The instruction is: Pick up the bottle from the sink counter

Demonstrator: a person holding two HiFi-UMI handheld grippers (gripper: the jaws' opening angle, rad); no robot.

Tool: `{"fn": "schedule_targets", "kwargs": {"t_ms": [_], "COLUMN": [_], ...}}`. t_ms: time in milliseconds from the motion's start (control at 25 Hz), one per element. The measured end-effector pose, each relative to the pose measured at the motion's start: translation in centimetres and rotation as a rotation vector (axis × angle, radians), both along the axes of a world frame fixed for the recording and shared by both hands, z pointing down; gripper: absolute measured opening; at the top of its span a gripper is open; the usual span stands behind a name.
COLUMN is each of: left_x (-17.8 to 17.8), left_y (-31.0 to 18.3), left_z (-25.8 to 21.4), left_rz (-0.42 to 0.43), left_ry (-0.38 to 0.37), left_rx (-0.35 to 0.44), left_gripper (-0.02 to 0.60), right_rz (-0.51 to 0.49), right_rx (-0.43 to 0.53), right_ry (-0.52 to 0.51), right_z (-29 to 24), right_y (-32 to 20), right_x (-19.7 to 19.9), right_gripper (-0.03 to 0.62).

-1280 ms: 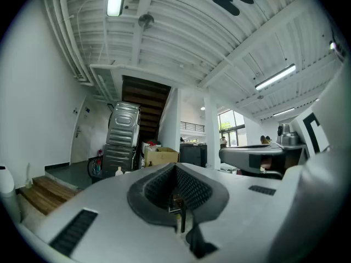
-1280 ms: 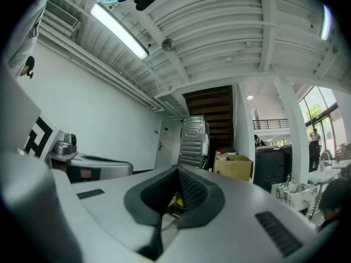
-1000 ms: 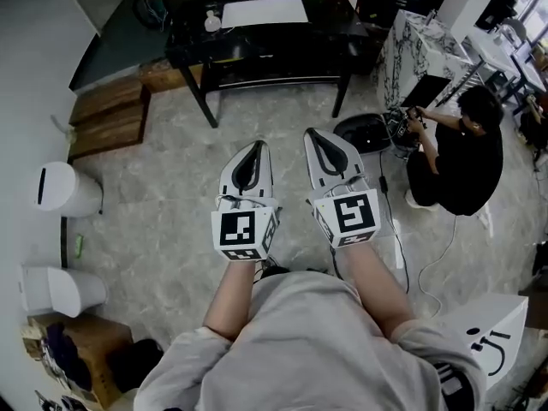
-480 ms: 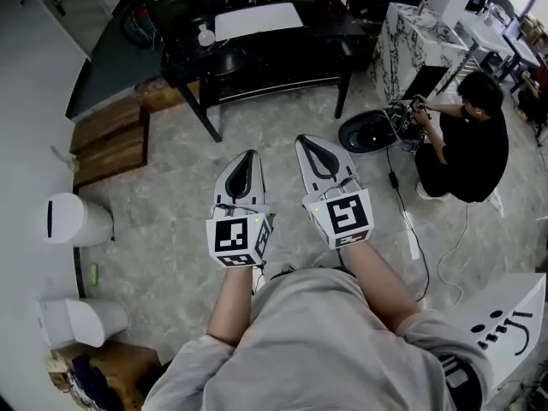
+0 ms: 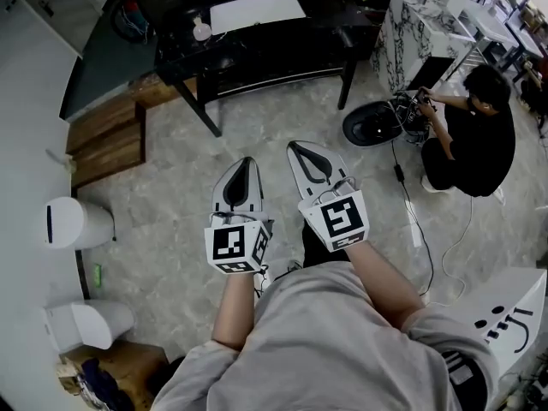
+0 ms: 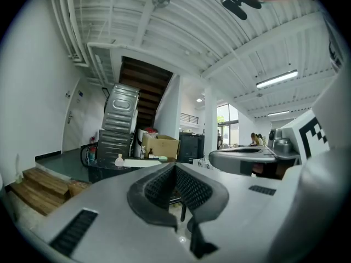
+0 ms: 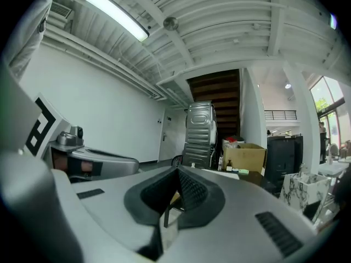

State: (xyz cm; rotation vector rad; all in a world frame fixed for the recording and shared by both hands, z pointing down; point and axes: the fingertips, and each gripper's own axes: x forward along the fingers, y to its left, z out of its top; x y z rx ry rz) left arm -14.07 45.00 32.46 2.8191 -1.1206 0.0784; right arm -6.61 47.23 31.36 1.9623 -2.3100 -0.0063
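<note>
Nothing done yet: my left claw (image 5: 244, 168) and right claw (image 5: 306, 152) are clenched empty, well apart from the pale bottle (image 5: 201, 31) on the worktop (image 5: 282, 37); approach and grasp remain.

I see one small bottle (image 5: 202, 30) far off on the black bench (image 5: 282, 45). It is pale, almost white, with a round fat body and a thin neck on top. It stands straight up. It sits near the left end of the bench, just beside the left edge of a big white sheet (image 5: 257, 11). In the left gripper view the bottle (image 6: 119, 160) looks tiny. Nothing holds or touches it. I cannot read any label on it.
</note>
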Motion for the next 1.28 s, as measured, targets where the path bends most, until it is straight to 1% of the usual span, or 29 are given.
{"fn": "schedule_targets", "kwargs": {"t_ms": [120, 240, 400, 520, 720, 960, 1120, 1280], "left_x": [0.6, 1.3, 3.5, 6.1, 11.8, 16.2, 17.0, 17.0], "left_y": [-3.3, -8.3, -15.3, -20.6, -27.6, -32.0, -34.5, -37.3], "left_z": [1.0, 2.1, 2.0, 2.2, 4.1, 6.7, 7.8, 7.5], "left_rz": [-0.027, -0.074, -0.121, -0.138, -0.125, -0.118, -0.136, -0.157], "left_ry": [-0.012, -0.019, -0.021, -0.022, -0.054, -0.103, -0.123, -0.14], "left_rx": [-0.009, -0.028, -0.046, -0.066, -0.106, -0.165, -0.198, -0.19], "left_gripper": [0.012, 0.012, 0.012, 0.012, 0.012, 0.012, 0.012, 0.012], "right_rz": [-0.003, -0.025, -0.039, -0.043, -0.075, -0.136, -0.165, -0.213], "right_rx": [-0.025, -0.036, -0.056, -0.082, -0.124, -0.167, -0.16, -0.148], "right_ry": [-0.001, -0.003, -0.008, -0.031, -0.053, -0.045, -0.063, -0.08], "right_z": [1.5, 2.5, 2.7, 3.1, 5.4, 7.6, 7.5, 6.9], "right_y": [-3.9, -9.1, -16.5, -22.0, -29.6, -35.7, -39.3, -41.2], "right_x": [1.6, 3.2, 6.8, 10.0, 14.8, 18.4, 19.3, 18.9], "right_gripper": [0.009, 0.009, 0.009, 0.009, 0.009, 0.009, 0.009, 0.009]}}
